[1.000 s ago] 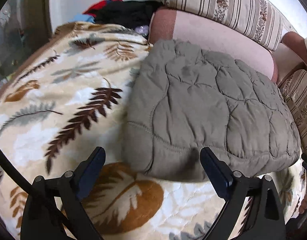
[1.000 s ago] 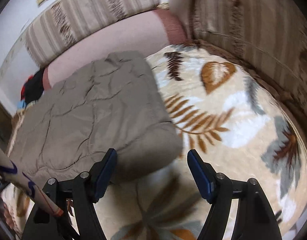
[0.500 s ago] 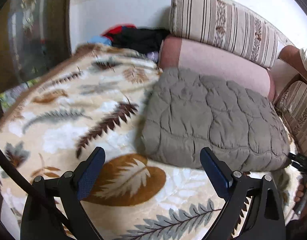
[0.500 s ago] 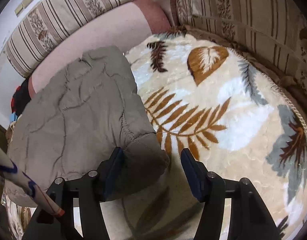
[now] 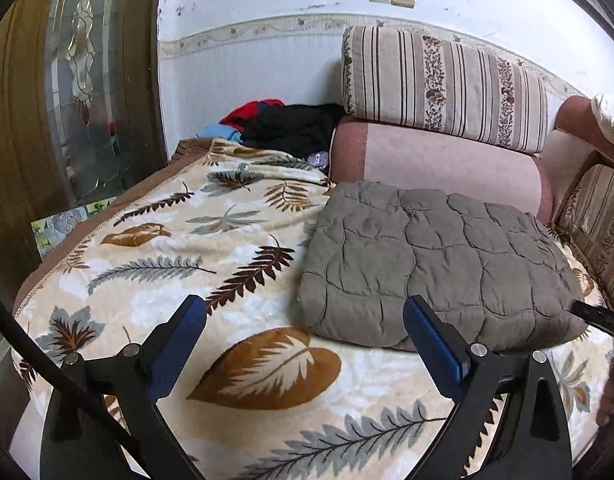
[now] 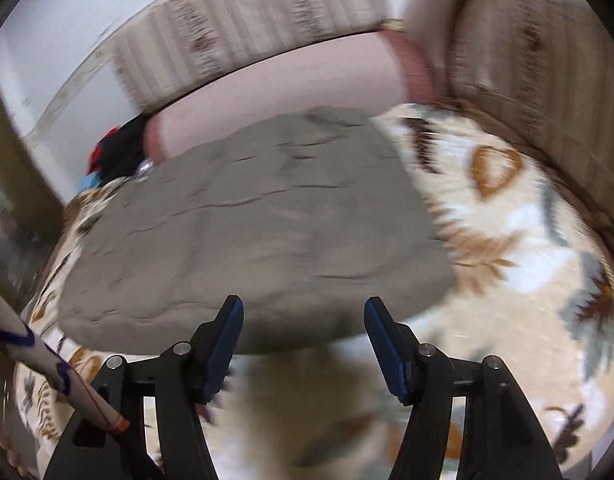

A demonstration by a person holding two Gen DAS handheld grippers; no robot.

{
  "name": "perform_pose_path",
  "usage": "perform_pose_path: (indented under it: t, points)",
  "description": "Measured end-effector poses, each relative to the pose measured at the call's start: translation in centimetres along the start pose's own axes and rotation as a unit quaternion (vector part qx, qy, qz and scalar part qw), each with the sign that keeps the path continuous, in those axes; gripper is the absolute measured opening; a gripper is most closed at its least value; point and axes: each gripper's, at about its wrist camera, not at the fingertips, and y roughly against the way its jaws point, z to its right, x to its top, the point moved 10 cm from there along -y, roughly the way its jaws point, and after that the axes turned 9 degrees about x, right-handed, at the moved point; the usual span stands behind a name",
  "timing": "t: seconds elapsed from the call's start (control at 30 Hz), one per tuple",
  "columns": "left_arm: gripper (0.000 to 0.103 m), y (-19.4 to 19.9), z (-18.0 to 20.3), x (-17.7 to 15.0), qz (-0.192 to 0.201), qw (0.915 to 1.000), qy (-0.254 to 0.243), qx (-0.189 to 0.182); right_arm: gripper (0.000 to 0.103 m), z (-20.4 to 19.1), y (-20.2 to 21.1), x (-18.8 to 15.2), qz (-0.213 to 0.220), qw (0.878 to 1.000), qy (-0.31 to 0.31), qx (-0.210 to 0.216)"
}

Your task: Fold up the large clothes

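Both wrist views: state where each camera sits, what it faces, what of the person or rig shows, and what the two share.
Left wrist: on the left gripper, angled down over the leaf-print blanket toward the striped cushion; its open blue-padded fingers show, empty, plus an arm at far right.
Right wrist: on the right gripper, facing the folded grey quilted garment, blurred; its jaws stand open, having just closed somewhat, nothing between them.
Shared: garment, blanket, pink bolster, dark clothes pile.
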Motion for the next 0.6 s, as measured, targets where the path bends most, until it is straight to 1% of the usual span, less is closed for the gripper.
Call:
perform_pose_path:
  t: [0.03,0.1,0.17,0.23,0.27,0.3,0.33,0.43,0.5,0.6]
  points:
    - [0.098,0.4,-0.1,0.1,0.009,1.0000,0.001,0.002,0.068,-1.9,-1.0,0.2,-0.001,1.000,0.015,0.012]
    - [0.098,1.2,-0.3,0.4,0.030,0.9995,0.003,0.007,0.068,-4.3,-3.1,0.3,-0.010,0.999,0.037,0.019]
    - [0.098,2.0,-0.6,0.6,0.046,0.9988,0.005,0.013,0.068,-5.8,-5.7,0.0,-0.031,0.998,0.046,0.019]
    - [0.099,2.3,-0.8,0.7,0.049,0.9986,0.002,0.021,0.073,-6.1,-8.5,-0.7,-0.059,0.997,0.057,-0.006]
    - [0.099,2.3,-0.8,0.6,0.044,0.9988,-0.002,0.023,0.074,-5.9,-9.8,-1.1,-0.072,0.995,0.067,-0.022]
    - [0.099,2.3,-0.8,0.6,0.039,0.9990,-0.003,0.020,0.075,-5.8,-10.4,-1.2,-0.077,0.994,0.072,-0.029]
    - [0.099,2.3,-0.8,0.6,0.036,0.9992,-0.002,0.015,0.075,-5.7,-10.4,-1.2,-0.075,0.994,0.073,-0.029]
    - [0.101,2.4,-0.6,0.5,0.034,0.9993,0.003,0.012,0.075,-6.1,-8.4,-1.3,-0.062,0.996,0.068,-0.011]
    - [0.101,2.3,0.1,0.1,0.019,0.9997,0.003,-0.013,0.075,-5.8,-6.6,-1.9,-0.058,0.996,0.069,-0.009]
    - [0.101,2.0,1.5,-0.8,-0.007,0.9993,-0.009,-0.036,0.077,-5.4,-4.1,-3.6,-0.056,0.996,0.073,-0.018]
